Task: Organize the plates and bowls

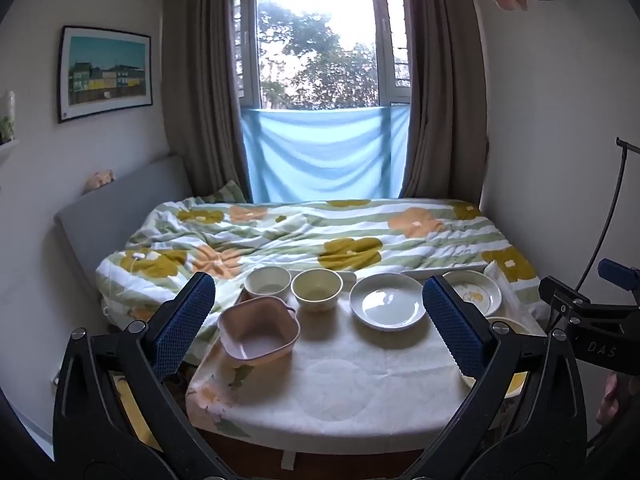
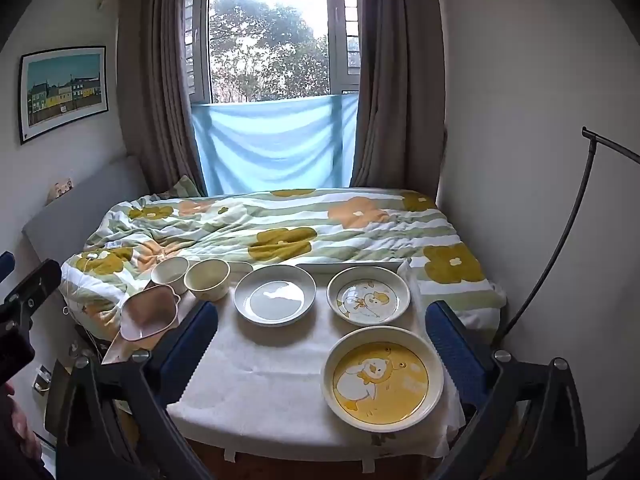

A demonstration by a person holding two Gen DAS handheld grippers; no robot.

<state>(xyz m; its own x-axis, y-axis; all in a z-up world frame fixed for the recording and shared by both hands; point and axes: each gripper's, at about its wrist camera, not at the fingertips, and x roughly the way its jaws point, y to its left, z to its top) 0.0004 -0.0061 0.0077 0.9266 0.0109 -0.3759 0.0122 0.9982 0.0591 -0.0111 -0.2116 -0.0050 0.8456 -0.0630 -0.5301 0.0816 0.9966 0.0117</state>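
Observation:
On a small cloth-covered table [image 1: 340,384] stand a pink square bowl [image 1: 259,332], a white bowl [image 1: 267,282], a cream bowl [image 1: 317,289], a plain white plate [image 1: 387,300] and a small duck-print plate [image 1: 474,292]. The right wrist view shows the same pink bowl [image 2: 149,313], white bowl [image 2: 170,270], cream bowl [image 2: 208,279], white plate [image 2: 275,294], duck plate [image 2: 368,295], plus a large yellow duck plate [image 2: 383,378] at the front right. My left gripper [image 1: 318,312] is open and empty above the table's front. My right gripper [image 2: 320,340] is open and empty, also held back.
A bed with a floral quilt [image 1: 320,236] lies right behind the table. A window with brown curtains [image 1: 200,80] and a blue cloth [image 1: 324,152] is at the back. A thin black stand [image 2: 572,220] leans at the right wall. A white tray edge [image 2: 348,266] shows behind the plates.

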